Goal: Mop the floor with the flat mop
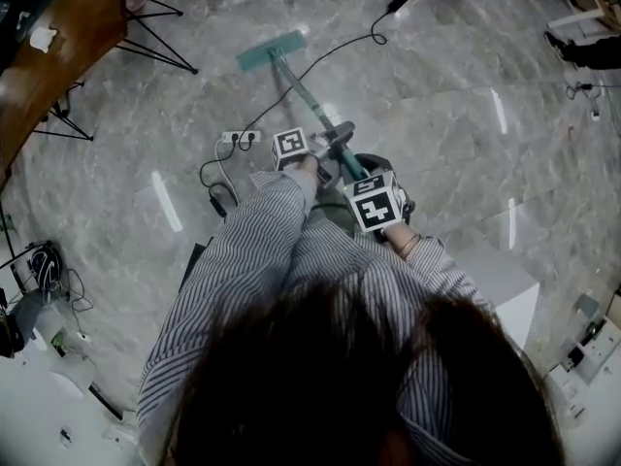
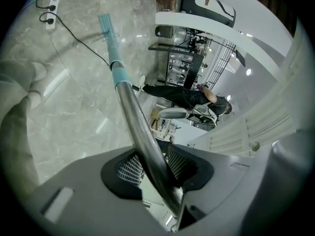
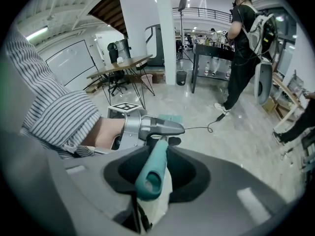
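Note:
The flat mop has a teal head (image 1: pixel 272 50) lying flat on the grey marble floor ahead of me. Its pole (image 1: pixel 309 95) slants back to both grippers. My left gripper (image 1: pixel 328 142) is shut on the silver part of the pole (image 2: pixel 140 132); the mop head (image 2: pixel 105 21) shows far down the pole in the left gripper view. My right gripper (image 1: pixel 357 173) sits nearer my body, shut on the teal handle end (image 3: pixel 152 168). In the right gripper view the left gripper (image 3: pixel 147 127) appears just beyond the handle, held by a striped sleeve.
A white power strip (image 1: pixel 240 136) and black cables (image 1: pixel 340 51) lie on the floor beside the pole. A wooden table (image 1: pixel 58 47) with black legs stands at the upper left. A person in black (image 3: pixel 243 43) stands farther off. White equipment (image 1: pixel 592 352) sits at the lower right.

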A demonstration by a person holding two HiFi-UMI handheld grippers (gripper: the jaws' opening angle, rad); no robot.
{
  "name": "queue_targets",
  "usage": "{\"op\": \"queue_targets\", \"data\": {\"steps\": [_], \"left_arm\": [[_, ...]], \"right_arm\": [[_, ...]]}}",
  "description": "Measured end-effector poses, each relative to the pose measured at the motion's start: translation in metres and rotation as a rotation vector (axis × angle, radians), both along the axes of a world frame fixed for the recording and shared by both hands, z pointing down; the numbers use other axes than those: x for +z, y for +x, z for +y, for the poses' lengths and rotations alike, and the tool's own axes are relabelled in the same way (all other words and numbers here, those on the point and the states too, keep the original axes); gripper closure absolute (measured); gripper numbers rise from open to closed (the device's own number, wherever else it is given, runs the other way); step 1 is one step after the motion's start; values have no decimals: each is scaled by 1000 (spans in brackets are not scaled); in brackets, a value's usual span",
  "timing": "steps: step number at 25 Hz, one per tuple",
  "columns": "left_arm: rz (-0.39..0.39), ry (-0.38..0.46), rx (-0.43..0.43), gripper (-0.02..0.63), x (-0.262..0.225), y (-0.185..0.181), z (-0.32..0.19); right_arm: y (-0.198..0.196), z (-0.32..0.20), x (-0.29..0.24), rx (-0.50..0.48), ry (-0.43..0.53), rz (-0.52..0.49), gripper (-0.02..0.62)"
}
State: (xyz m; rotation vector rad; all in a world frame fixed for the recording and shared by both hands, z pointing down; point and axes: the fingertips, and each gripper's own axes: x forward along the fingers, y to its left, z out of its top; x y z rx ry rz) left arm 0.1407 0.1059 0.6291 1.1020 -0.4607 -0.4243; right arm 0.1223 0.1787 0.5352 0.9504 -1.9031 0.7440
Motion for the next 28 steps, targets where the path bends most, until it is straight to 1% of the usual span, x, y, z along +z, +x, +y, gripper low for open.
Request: {"op": "queue_targets", "data": {"steps": [3, 8, 12, 20, 22, 25, 28], "left_arm": [[-4, -1, 0, 471, 1, 1, -4], [-15, -3, 30, 471, 5, 7, -4], [-4, -12, 31, 471, 0, 10, -3], [-16, -14, 53, 471, 4, 12, 3], [-25, -12, 71, 471, 7, 12, 6], [-32, -10, 89, 469, 8, 11, 9], [-28, -8, 85, 469, 7, 10, 8]], "right_arm": [[1, -4, 2, 1, -1, 1, 480], [7, -5, 3, 5, -3, -1, 480], [9, -4, 3, 3, -2, -1, 480], [10, 2, 8, 6, -2, 3, 480], [10, 4, 8, 8, -4, 4, 482], [9, 6, 8, 1, -9, 11, 482], [8, 5, 7, -12, -5, 18, 482]]}}
